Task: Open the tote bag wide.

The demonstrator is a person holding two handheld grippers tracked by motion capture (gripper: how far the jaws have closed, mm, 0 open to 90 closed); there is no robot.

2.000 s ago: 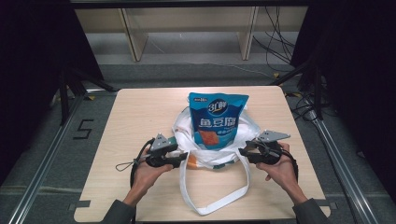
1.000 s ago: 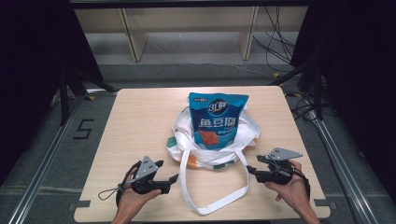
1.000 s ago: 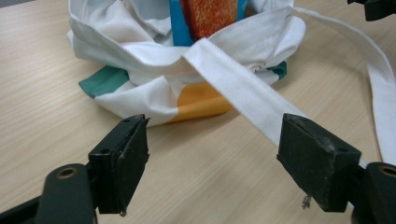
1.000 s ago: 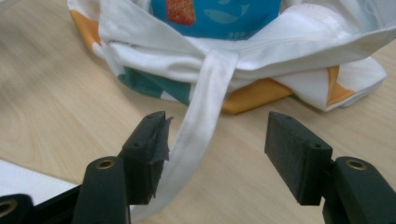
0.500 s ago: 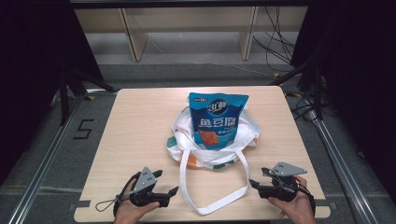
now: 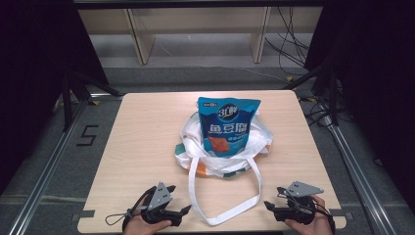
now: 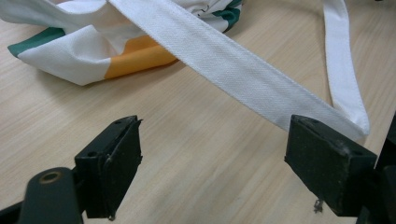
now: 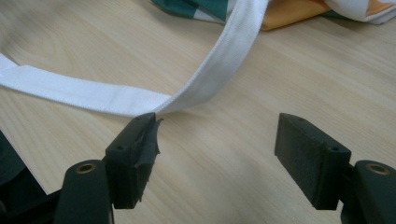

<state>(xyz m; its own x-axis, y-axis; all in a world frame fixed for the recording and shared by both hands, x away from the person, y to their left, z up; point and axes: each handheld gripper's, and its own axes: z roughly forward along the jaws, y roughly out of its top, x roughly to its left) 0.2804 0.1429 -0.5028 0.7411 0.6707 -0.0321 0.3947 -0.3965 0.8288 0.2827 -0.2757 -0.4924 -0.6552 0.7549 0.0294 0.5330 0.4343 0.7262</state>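
A white tote bag (image 6: 222, 156) with green and orange patches lies mid-table, and a blue snack pouch (image 6: 227, 128) stands up out of it. Its long white strap (image 6: 225, 213) loops toward the front edge. My left gripper (image 6: 185, 211) rests near the front left, open, with the strap (image 7: 261, 88) running just beyond its jaws. Over at the front right my right gripper (image 6: 268, 205) is open too; the strap (image 8: 210, 70) bends past its left jaw. Nothing sits between either pair of jaws.
The wooden table (image 6: 147, 127) has bare room to the left and right of the bag. Dark floor with rails (image 6: 46, 166) flanks the table, and a shelf unit (image 6: 195, 29) stands behind it. Cables (image 6: 293, 44) lie at the back right.
Both grippers have let go of the bag's sides and drawn back toward the front edge of the table, ending low at the front corners. The bag and pouch stayed put.
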